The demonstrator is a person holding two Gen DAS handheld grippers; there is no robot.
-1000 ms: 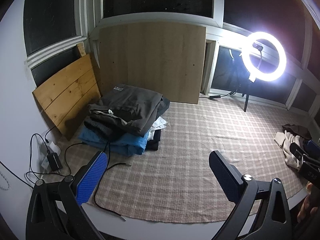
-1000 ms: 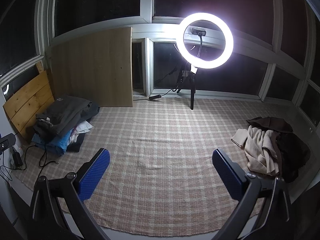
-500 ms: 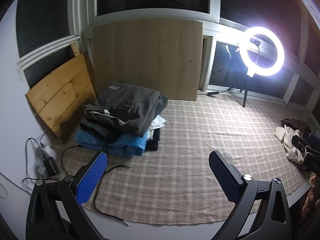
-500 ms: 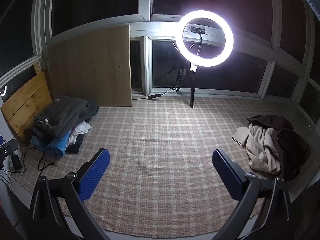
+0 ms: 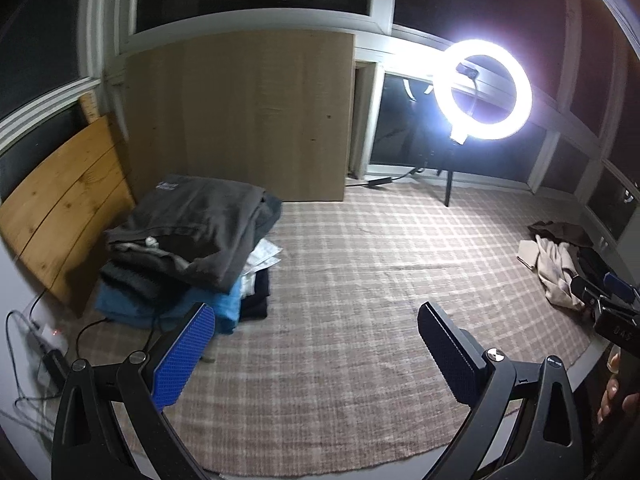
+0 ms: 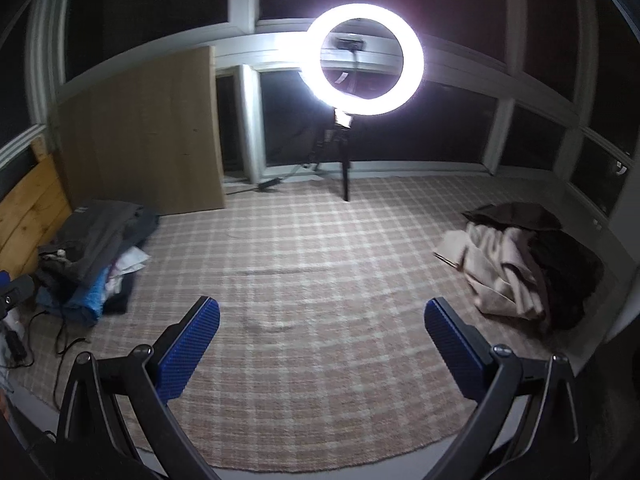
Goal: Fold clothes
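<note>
A plaid woven rug [image 6: 320,280] in pale pink and cream covers the floor. Dark windows [image 6: 440,140] in white frames curve around the room. A lit ring light [image 6: 365,60] stands on a tripod at the rug's far edge. A large wooden board [image 5: 240,116] and a plank panel [image 5: 64,208] lean against the left wall.

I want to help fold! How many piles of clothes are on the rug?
2. A folded stack lies at the rug's left edge by the wooden boards; a loose heap lies at its right edge. Pieces underneath each are hidden.
</note>
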